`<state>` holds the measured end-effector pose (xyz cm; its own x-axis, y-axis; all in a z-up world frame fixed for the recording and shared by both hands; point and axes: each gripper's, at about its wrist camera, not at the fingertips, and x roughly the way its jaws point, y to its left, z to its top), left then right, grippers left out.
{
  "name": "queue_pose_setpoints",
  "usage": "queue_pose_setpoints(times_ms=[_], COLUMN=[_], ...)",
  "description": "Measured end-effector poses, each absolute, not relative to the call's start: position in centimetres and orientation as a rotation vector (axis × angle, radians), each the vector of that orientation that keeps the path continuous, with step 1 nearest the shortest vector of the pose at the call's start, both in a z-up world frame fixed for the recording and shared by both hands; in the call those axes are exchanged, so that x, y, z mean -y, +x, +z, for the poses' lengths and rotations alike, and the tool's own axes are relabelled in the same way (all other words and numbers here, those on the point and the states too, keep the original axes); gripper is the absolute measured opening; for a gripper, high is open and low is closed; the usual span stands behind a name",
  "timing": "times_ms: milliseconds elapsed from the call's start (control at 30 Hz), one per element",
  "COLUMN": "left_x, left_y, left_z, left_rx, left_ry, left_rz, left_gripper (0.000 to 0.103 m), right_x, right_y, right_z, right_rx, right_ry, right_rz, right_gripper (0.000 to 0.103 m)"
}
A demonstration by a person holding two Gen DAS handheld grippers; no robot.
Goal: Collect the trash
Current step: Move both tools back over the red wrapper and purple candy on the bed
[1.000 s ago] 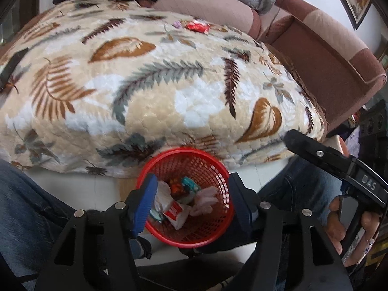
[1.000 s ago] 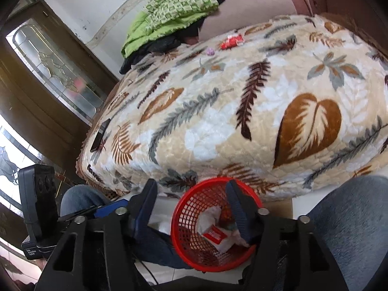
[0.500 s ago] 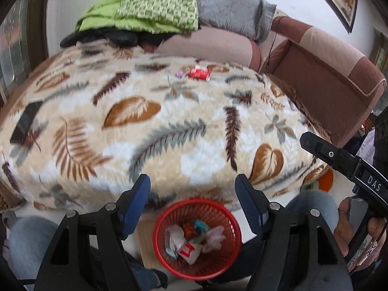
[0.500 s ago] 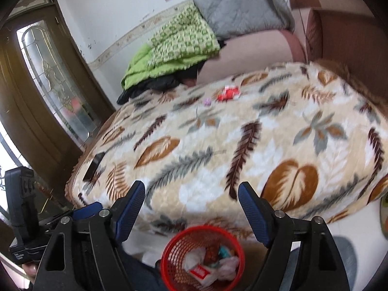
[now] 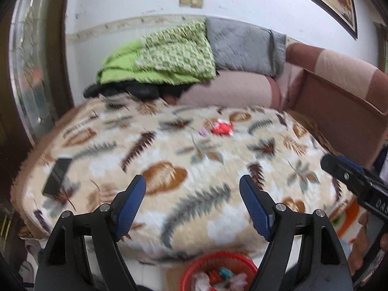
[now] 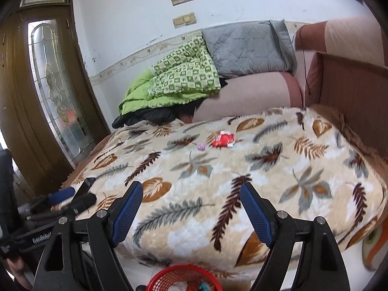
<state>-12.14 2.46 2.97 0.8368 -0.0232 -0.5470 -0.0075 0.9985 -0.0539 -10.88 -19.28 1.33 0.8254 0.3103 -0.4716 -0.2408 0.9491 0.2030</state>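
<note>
Both cameras sit side by side, low and close before the leaf-patterned beige blanket (image 5: 206, 169), facing the white wall (image 6: 121, 24). Both see the blanket and the red mesh basket (image 6: 179, 278).

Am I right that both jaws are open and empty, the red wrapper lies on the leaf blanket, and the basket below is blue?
Not quite: the basket is red, as the right wrist view shows. The red wrapper does lie on the leaf blanket, and both jaws stand open and empty.

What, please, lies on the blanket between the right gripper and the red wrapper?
In the right wrist view, only bare leaf-patterned blanket lies between the open, empty right gripper and the red wrapper; a small pink scrap sits just left of the wrapper.
</note>
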Motion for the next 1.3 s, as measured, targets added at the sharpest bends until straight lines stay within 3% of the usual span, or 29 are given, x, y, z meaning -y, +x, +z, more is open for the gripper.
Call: queue_pose_setpoints(times_ms=[367,900,1300], left_x=[-3.0,-1.8,-4.5], left_y=[-8.3,-2.2,10.0], left_z=[5.3,4.2,0.5], left_rx=[-0.522,-0.563,-0.702], left_ry=[-0.040,-0.019,-0.166], left_rz=[0.053,0.044,-0.026], left_gripper=[0.081,0.082,0.082], right_x=[19.2,20.0,21.5], right_y=[-7.8,-1.9,10.2], right_z=[2.1,2.0,-0.8], right_rx=[-0.501,-0.514,-0.610], right_ry=[0.127,0.121,0.226], right_rz=[0.272,0.250,0.319], right_gripper=[0.089,0.091,0.091])
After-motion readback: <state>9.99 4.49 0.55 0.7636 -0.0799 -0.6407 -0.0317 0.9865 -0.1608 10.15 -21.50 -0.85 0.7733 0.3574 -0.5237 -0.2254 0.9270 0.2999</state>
